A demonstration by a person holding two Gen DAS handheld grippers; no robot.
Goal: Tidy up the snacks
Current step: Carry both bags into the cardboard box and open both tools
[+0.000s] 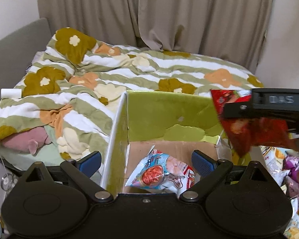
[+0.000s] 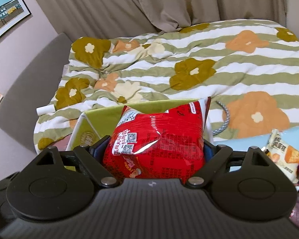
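Two hand-held grippers over a green-lined cardboard box [image 1: 165, 115] set at the near edge of a bed with a flowered, striped duvet [image 1: 129, 73]. Left hand-held gripper [image 1: 146, 162]: jaws spread wide, blue pads on either side of the box's left wall and floor, nothing pressed between them. Below and between those pads, on the brown box floor, a pale blue and white snack packet [image 1: 161, 174] with an orange picture on its front, lying flat and free. Right hand-held gripper [image 2: 153, 149]: closed on a red snack bag [image 2: 159, 137], pads pressing both flanks of the bag, printed back with white label and square codes facing the camera, top seam tilted up toward the far box wall. Same red bag seen from the left wrist at upper right [image 1: 247, 123], clamped in the black jaw and hanging above the box's right side, clear of the floor. More snack packets heaped to the right of the box [image 1: 289, 165], among them a purple one and a white-and-orange one [image 2: 285, 151], resting on a light blue surface. Grey braided cord [image 2: 223, 119] curled on the duvet just past the red bag. Small white roll [image 1: 11, 93] on the duvet's left edge, pink soft toy [image 1: 28, 142] tucked under the bedding. Beige curtains [image 1: 149, 14] behind the bed, framed picture [image 2: 4, 14] on the left wall.
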